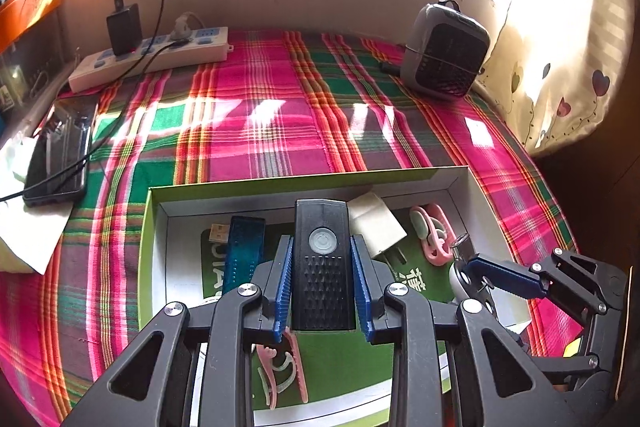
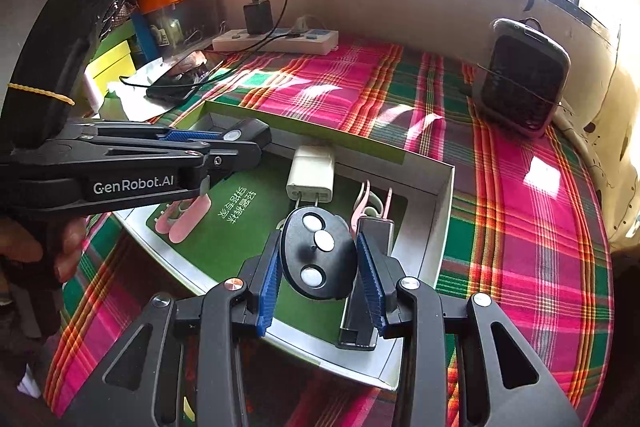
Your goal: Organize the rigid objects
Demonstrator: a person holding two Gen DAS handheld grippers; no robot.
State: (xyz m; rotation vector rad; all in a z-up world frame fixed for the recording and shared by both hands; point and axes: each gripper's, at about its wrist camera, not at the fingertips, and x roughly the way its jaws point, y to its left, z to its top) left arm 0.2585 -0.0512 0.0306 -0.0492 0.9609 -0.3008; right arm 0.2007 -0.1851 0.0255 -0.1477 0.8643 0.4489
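low in the left wrist view, the left gripper (image 1: 323,281) pinches a black torch (image 1: 323,267), blue pads pressed on both long sides. the torch's long axis runs straight up the frame, along the fingers, with its round button facing up. it hangs over the box (image 1: 460,183), which fills the lower middle of that frame on the plaid cloth (image 1: 280,107).

low in the right wrist view, the right gripper (image 2: 318,269) pinches a black key fob (image 2: 318,259) with three pale buttons, long axis also along the fingers. it sits over the near right part of the box (image 2: 446,203). the fob looks clear of the floor, though the view is too foreshortened to be sure.

inside the box lie a white plug (image 2: 310,174) at centre, pink clips (image 2: 182,219) at left and more pink clips (image 2: 370,205) at right, and a dark bar (image 2: 366,287) just right of the fob. a blue strip (image 1: 244,251) and a usb plug (image 1: 219,233) show left of the torch in the left view.

the coming move likely turns on this: both items are already over the box, so each only needs lowering. the bare green floor lies below and ahead of the torch, between the blue strip and the white plug (image 1: 376,227). keeping its long axis as it is should fit that gap. the right gripper is nearer the dark bar, so the fob belongs just left of it. the two grippers are near each other, so lowering one at a time seems safer.
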